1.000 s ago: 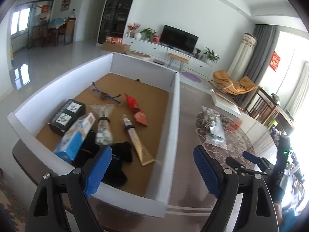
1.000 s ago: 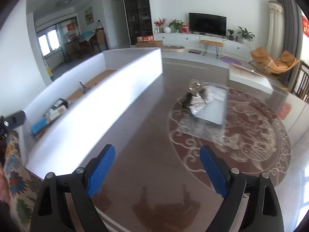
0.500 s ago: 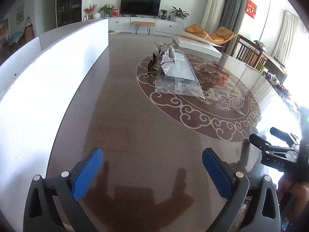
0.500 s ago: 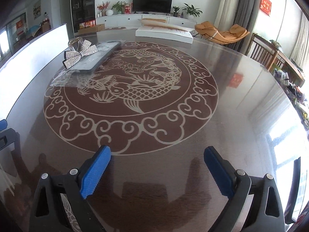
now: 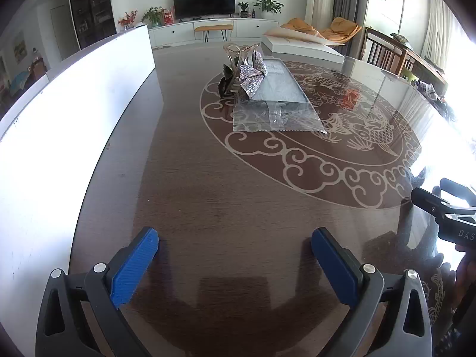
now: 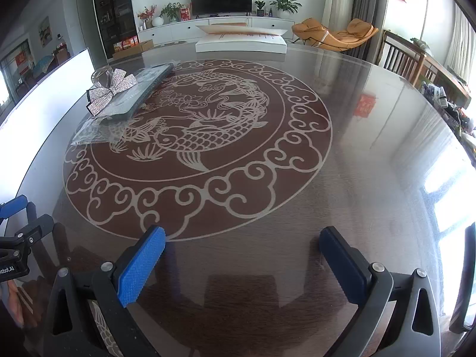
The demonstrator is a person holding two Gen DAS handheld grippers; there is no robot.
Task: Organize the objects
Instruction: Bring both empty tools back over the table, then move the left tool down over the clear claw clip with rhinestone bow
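Observation:
A sparkly rhinestone bow clip point(image 5: 251, 78) point(image 6: 110, 92) lies on a flat item in a clear plastic bag point(image 5: 278, 101) point(image 6: 131, 101), with a clear hair claw point(image 5: 239, 52) point(image 6: 102, 78) beside it, on the dark round table. My left gripper point(image 5: 235, 253) is open and empty, low over the table, well short of them. My right gripper point(image 6: 242, 253) is open and empty near the table's front edge, with the objects far to its upper left.
The white wall of a large box point(image 5: 74, 110) point(image 6: 50, 95) runs along the table's left side. A white flat box point(image 5: 303, 47) point(image 6: 241, 43) sits at the table's far edge. Wooden chairs point(image 6: 416, 59) stand at the right.
Both grippers swung right, away from the white box and its contents, and now face the table top. The left gripper has come closer to the bagged items.

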